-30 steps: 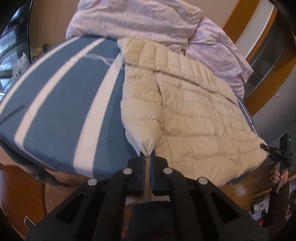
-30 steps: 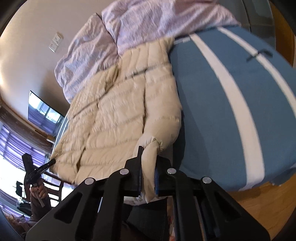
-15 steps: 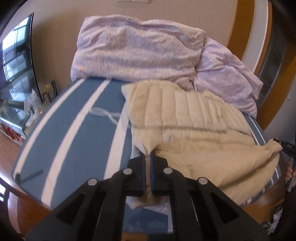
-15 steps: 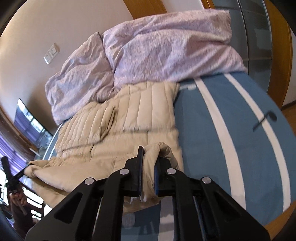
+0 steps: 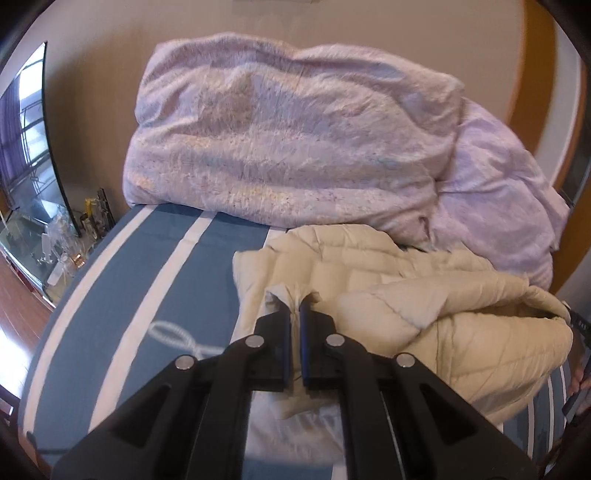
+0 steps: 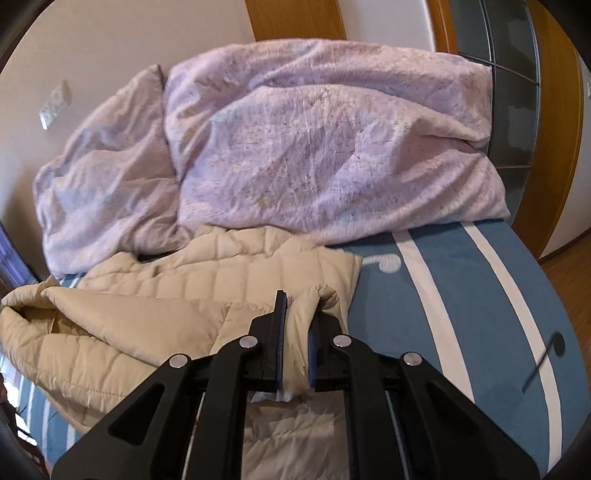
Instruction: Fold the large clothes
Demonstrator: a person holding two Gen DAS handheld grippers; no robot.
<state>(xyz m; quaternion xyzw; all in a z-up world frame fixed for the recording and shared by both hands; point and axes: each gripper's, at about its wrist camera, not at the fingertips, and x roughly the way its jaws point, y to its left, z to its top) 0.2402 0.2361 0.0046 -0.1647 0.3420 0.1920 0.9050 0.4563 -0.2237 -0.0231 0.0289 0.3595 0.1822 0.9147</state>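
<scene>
A home bedroom: a bed with a blue, white-striped sheet (image 5: 159,280) carries a rumpled lilac quilt (image 5: 288,147) heaped at its far edge against a plain beige wall (image 6: 110,44). Wooden door frames (image 6: 295,22), wood flooring (image 6: 569,266) and a flat television screen (image 5: 26,140) surround it.

Left hand-held gripper (image 5: 294,310) clamped on cream jacket (image 5: 461,332) edge; right hand-held gripper (image 6: 298,317) likewise, both angled downward.
</scene>
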